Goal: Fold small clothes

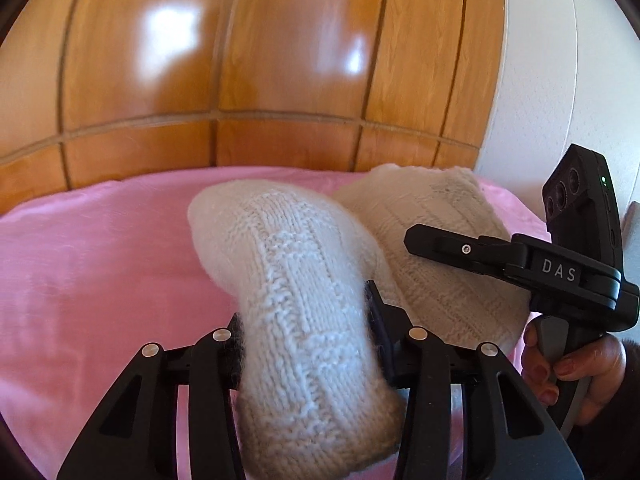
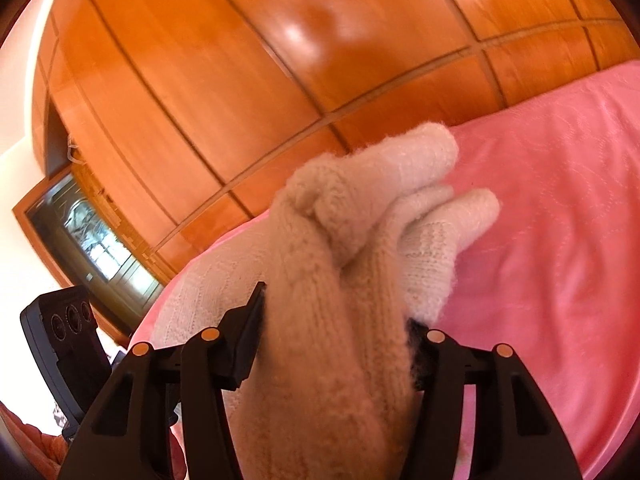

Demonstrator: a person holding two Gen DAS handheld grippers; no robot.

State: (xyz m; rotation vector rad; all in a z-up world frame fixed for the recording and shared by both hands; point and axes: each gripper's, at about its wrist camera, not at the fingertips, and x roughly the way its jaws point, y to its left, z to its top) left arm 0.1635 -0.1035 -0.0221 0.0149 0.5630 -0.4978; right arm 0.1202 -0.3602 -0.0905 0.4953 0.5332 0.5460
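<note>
left gripper (image 1: 306,344): pinching one white knit sock (image 1: 288,280), lifted | right gripper (image 2: 340,344): pinching the other white sock (image 2: 332,280), lifted | pink bed cover (image 1: 100,280): wide bare room beside them | wooden wall (image 1: 240,60): at the far edge

Left gripper (image 1: 304,320) and right gripper (image 2: 336,328) both clamp their jaws, tilted slightly downward.

Left wrist: close, forward along fingers, slightly downward | Right wrist: same (tilted) | Shared: pink bedspread (image 1: 100,260), wooden wardrobe (image 2: 240,80), knitted garment (image 1: 304,320).
</note>
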